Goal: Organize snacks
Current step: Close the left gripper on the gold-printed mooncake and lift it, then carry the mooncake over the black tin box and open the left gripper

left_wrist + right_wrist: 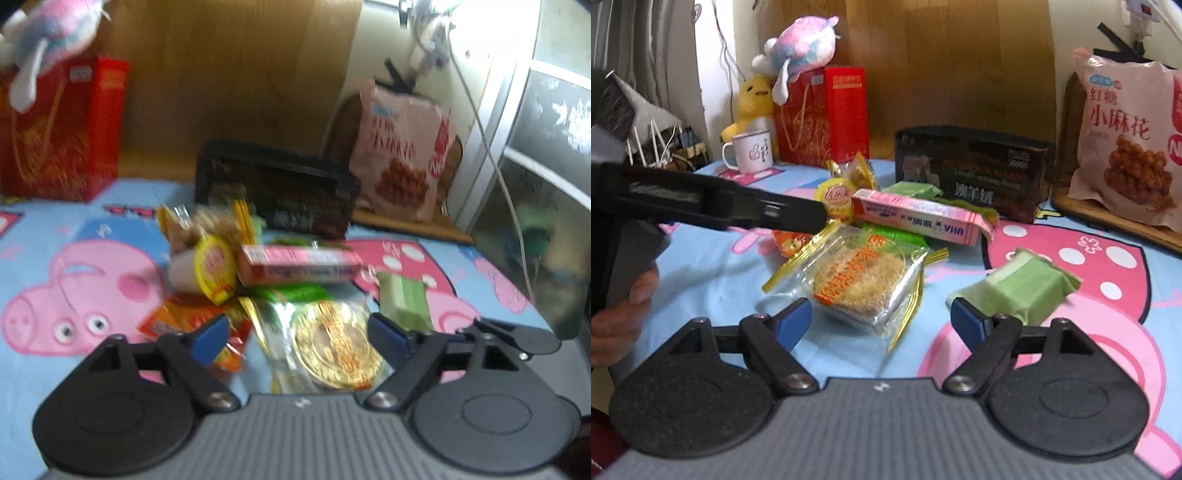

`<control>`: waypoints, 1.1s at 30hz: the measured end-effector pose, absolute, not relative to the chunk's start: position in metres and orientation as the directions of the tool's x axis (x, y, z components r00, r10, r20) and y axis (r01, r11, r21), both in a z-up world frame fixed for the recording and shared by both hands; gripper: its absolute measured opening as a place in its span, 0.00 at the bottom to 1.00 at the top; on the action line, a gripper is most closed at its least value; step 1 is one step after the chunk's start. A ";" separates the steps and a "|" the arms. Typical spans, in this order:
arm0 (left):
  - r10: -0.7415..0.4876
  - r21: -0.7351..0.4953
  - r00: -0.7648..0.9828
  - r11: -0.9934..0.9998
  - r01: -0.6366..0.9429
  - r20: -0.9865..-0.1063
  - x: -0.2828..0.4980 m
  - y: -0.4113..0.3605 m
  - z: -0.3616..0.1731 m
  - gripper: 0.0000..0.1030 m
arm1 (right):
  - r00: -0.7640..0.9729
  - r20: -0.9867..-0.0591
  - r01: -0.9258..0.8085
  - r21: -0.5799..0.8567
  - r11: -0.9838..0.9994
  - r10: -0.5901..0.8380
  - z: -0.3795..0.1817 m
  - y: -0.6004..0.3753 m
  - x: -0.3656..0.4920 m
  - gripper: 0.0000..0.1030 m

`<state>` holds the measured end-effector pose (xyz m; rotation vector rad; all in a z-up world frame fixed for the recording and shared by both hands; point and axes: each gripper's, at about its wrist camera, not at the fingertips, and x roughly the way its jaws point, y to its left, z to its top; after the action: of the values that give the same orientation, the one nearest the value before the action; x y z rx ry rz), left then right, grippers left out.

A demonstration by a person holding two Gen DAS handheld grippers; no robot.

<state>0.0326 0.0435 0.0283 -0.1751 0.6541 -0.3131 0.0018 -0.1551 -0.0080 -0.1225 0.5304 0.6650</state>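
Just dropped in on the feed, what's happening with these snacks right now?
A person holds a gripper in each hand over a pile of snacks on a cartoon bedsheet. The left gripper and right gripper are both open and empty. Below them lie a clear-wrapped round cake, a pink candy box and a green packet. A black box stands behind. Nothing is picked up yet.

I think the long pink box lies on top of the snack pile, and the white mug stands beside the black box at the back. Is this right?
Not quite. The long pink box does lie on top of the snack pile, but the white mug stands beside the red gift bag, not the black box, which sits further to the right. The right wrist view shows this.
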 end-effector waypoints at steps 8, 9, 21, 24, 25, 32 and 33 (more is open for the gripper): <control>-0.402 -0.357 0.676 0.909 0.214 -0.617 0.030 0.050 0.009 0.66 | 0.639 -0.534 -0.651 0.007 0.759 0.553 -0.017 -0.147 0.005 0.72; -0.397 -0.347 0.679 0.912 0.217 -0.618 0.029 0.048 0.008 0.63 | 0.639 -0.533 -0.654 0.003 0.756 0.555 -0.017 -0.147 0.006 0.65; -0.433 -0.293 0.744 0.900 0.324 -0.509 0.045 0.039 0.073 0.48 | 0.684 -0.410 -0.642 0.057 0.765 0.604 0.027 -0.156 0.017 0.44; -0.436 -0.287 0.766 0.898 0.334 -0.473 0.083 0.040 0.095 0.48 | 0.718 -0.363 -0.626 0.034 0.779 0.594 0.045 -0.154 0.048 0.44; -0.434 -0.288 0.772 0.898 0.332 -0.464 0.100 0.040 0.101 0.48 | 0.729 -0.350 -0.617 0.037 0.786 0.589 0.051 -0.154 0.063 0.44; -0.361 -0.224 0.802 0.932 0.286 -0.477 0.198 0.030 0.107 0.48 | 0.756 -0.361 -0.559 0.078 0.826 0.546 0.070 -0.143 0.167 0.43; -0.354 -0.228 0.796 0.934 0.274 -0.491 0.211 0.029 0.102 0.49 | 0.757 -0.377 -0.549 0.077 0.832 0.534 0.068 -0.140 0.180 0.43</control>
<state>0.2107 0.0293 0.1022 -0.1485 0.5550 -0.3387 0.1802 -0.1397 0.0683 -0.0389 0.3985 0.5901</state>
